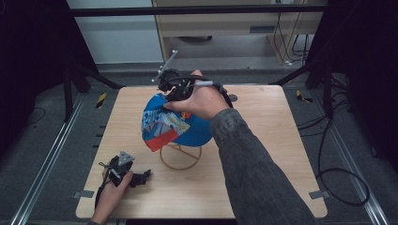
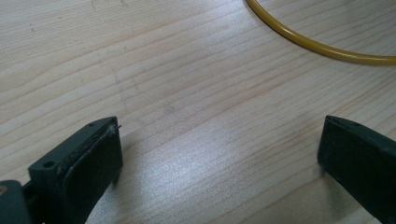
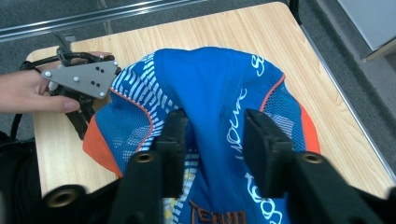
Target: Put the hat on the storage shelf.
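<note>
The right gripper [image 3: 212, 140] sits over the crown of a blue cap [image 3: 219, 88], its two black jaws partly apart with a ridge of the blue fabric rising between them; whether the pads press on the cloth cannot be told. In the high view the right gripper [image 1: 174, 91] is at the far side of the blue cap [image 1: 176, 124], held in the person's right hand [image 1: 199, 101], the grey sleeve [image 1: 256, 173] running down to the bottom edge. The cap, with orange trim, white stripes and lettering, rests on a yellow wire stand [image 1: 180, 157] near the middle of the wooden table [image 1: 263, 140], its orange-edged brim pointing toward the near left.

The left gripper [image 1: 141, 177] lies low on the table at the near left, held in the left hand [image 1: 112, 190], well apart from the cap. Its jaws stand wide over bare wood, and the stand's yellow ring [image 2: 322, 44] curves across just ahead of them.
</note>
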`<state>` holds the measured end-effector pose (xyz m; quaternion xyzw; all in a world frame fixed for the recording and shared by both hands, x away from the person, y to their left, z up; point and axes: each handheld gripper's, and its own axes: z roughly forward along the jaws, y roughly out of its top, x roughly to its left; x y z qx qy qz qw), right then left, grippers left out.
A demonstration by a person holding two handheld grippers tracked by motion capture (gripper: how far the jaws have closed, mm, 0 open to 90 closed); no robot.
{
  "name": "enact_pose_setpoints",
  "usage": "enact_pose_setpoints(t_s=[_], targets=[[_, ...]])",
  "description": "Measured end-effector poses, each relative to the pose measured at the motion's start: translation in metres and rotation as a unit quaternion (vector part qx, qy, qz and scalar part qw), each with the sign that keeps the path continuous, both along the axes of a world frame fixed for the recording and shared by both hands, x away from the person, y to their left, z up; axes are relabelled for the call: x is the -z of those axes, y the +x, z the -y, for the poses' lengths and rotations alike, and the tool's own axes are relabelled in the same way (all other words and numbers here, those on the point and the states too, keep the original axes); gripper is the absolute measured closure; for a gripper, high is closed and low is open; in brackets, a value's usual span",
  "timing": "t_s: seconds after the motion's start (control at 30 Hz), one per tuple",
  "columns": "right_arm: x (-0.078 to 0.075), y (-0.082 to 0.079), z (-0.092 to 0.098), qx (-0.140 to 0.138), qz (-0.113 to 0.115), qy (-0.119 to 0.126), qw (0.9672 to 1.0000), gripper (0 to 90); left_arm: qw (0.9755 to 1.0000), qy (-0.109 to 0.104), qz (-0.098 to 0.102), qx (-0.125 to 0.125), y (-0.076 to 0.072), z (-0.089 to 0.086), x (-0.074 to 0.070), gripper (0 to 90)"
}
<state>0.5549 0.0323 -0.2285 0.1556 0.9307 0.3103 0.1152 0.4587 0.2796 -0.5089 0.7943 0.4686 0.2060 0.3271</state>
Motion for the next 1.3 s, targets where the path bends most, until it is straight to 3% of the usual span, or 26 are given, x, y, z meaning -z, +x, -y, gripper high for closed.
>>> enact_pose_setpoints(t_s=[0.1, 0.37, 1.07, 1.3], targets=[[0.0, 0.0, 0.002, 0.003, -0.001, 0.003, 1.0, 50.3, 1.0, 0.0, 0.0, 0.0, 0.0, 0.0, 0.0, 0.0], [0.002, 0.0, 0.008, 0.01, -0.004, 0.008, 0.9999, 42.9, 1.0, 0.0, 0.0, 0.0, 0.0, 0.0, 0.0, 0.0], [-0.003, -0.005, 0.028, 0.015, -0.004, 0.038, 0.9992, 34.8, 1.0, -0.001, 0.0, 0.0, 0.0, 0.0, 0.0, 0.0], [-0.008, -0.011, 0.045, 0.023, 0.001, 0.053, 0.9983, 34.5, 1.0, -0.001, 0.0, -0.001, 0.0, 0.0, 0.0, 0.0]])
